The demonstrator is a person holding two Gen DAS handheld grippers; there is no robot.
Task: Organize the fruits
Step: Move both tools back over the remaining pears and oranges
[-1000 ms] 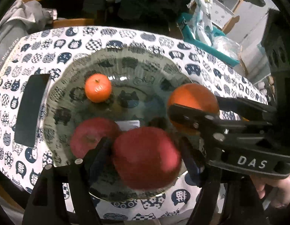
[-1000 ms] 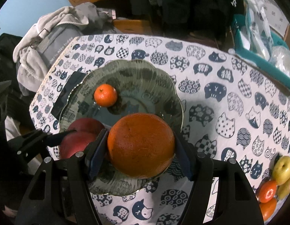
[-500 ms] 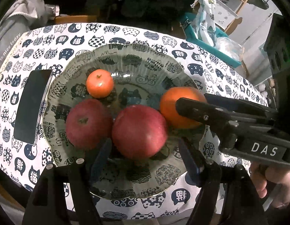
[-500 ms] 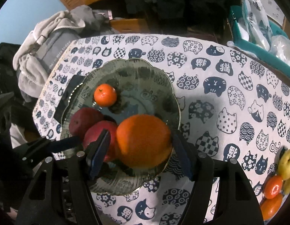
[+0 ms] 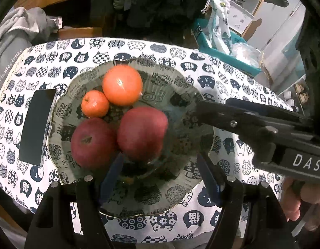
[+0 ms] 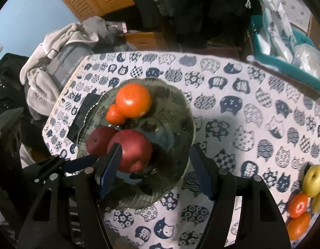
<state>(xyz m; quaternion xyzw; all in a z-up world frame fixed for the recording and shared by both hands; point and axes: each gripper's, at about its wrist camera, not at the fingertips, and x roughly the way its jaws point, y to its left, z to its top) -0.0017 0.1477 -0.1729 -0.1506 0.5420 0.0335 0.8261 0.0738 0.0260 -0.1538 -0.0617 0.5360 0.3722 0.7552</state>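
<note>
A ribbed glass plate (image 5: pixel 180 186) (image 6: pixel 180 108) on the cat-print cloth holds a large orange (image 5: pixel 122 85) (image 6: pixel 133 100), a small tangerine (image 5: pixel 95 103) (image 6: pixel 115 115) touching it, and two red apples (image 5: pixel 92 143) (image 5: pixel 142 132) side by side. My left gripper (image 5: pixel 160 159) hovers open over the plate's near side, the nearer apple just beyond its tips. My right gripper (image 6: pixel 154 151) is open too and holds nothing; the nearer apple (image 6: pixel 132 149) lies beside its left pad. One of its fingers (image 5: pixel 243 120) reaches in from the right in the left wrist view.
A black phone (image 5: pixel 37 124) (image 6: pixel 81 116) lies against the plate's left rim. A yellow apple (image 6: pixel 313 179) and tangerines (image 6: pixel 298 205) sit at the table's right edge. Grey clothing (image 6: pixel 56 62) is piled past the far left corner, a teal bin (image 6: pixel 284 62) beyond the far right.
The left gripper let the red apple go beside the other apple. The right gripper released the orange, which now rests at the plate's far side against the tangerine. Both grippers drew back.
</note>
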